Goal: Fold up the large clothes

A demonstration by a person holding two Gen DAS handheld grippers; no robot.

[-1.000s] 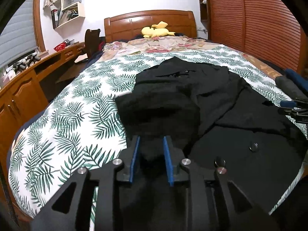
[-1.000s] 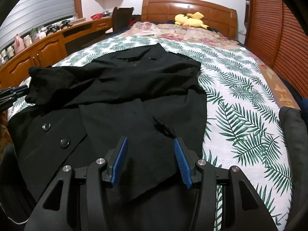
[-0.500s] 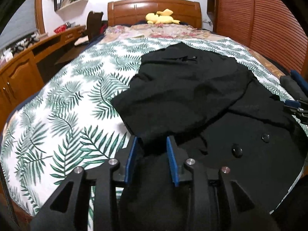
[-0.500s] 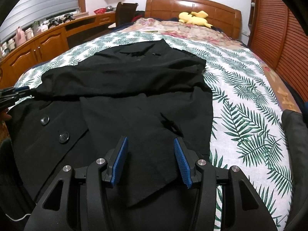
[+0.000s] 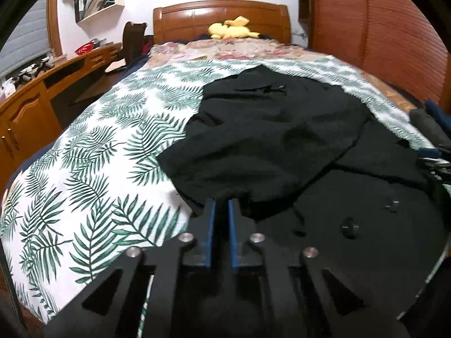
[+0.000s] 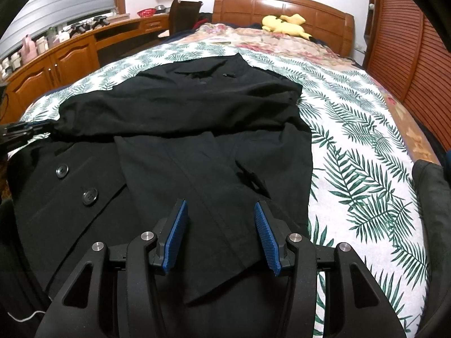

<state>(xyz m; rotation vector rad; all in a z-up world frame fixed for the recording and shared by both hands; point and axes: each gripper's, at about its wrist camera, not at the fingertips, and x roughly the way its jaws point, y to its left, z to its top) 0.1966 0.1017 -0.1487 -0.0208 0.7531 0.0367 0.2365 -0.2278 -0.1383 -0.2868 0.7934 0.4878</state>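
You had no readable text, label, brand, number or sign in either view; the shelf items were too small and blurred to make out.

Dim, warm indoor light; glare on the headboard [image 5: 221, 17]. Heavy fisheye bending with black corners. Slightly blurred in the left view, sharper in the right. Coat [image 6: 197, 129] nearly detailless black.

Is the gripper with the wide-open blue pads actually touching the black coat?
Cannot tell. In the right wrist view the right gripper stands open over the black coat, but no view shows contact or a gap plainly.
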